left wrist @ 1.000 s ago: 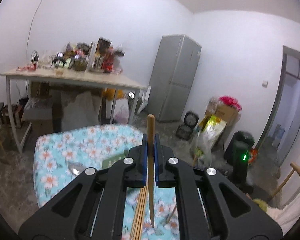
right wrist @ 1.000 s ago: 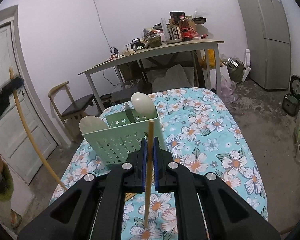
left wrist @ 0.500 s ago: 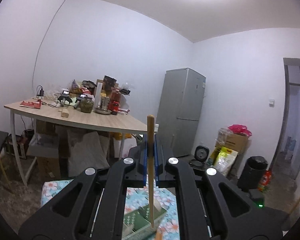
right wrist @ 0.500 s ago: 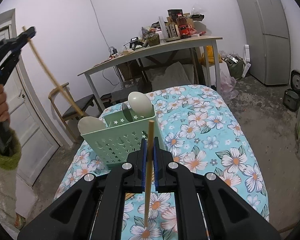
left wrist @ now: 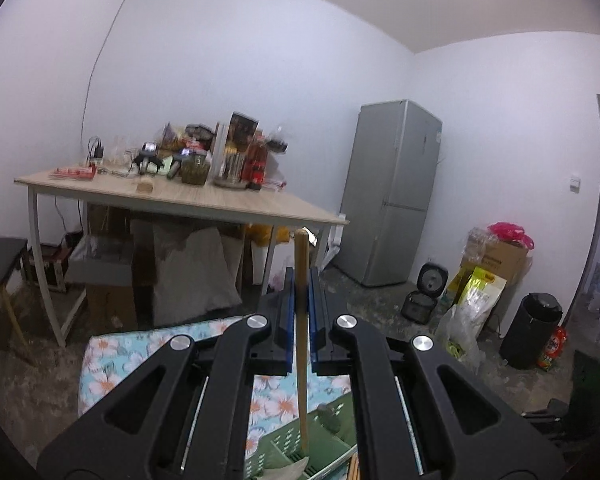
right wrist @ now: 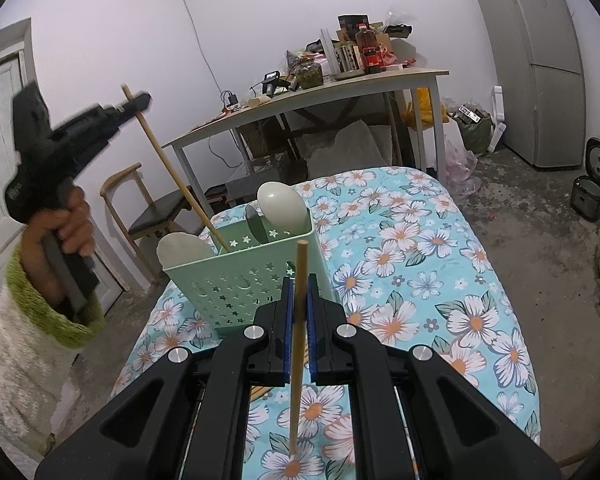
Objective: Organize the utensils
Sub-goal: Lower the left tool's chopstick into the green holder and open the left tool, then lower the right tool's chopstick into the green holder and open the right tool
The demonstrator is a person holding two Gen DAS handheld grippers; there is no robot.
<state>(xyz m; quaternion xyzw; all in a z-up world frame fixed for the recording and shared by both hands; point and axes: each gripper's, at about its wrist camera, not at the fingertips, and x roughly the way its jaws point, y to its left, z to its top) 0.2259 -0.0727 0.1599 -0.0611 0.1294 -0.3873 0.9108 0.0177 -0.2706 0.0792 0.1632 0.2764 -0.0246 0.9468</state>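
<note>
Both hand-held grippers clamped on slim wooden chopsticks (right wrist: 298, 320), star-perforated mint plastic basket (right wrist: 244, 284)

The left black two-finger gripper (right wrist: 134, 103) is raised, its jaws closed on a thin wooden chopstick (right wrist: 172, 168) that slants downward. The left hand (right wrist: 66, 220) grips the handle; a white fuzzy sleeve with green cuff (right wrist: 40, 312) covers the wrist. The right black two-finger gripper (right wrist: 299, 320) points slightly downward, jaws clamped on a second wooden chopstick (right wrist: 298, 360) held upright.

A mint-green perforated utensil basket (right wrist: 244, 280) stands on floral cloth, holding two pale spoons (right wrist: 282, 206). One wooden chopstick (right wrist: 172, 168) slants into it; another (right wrist: 298, 344) stands upright nearby.
</note>
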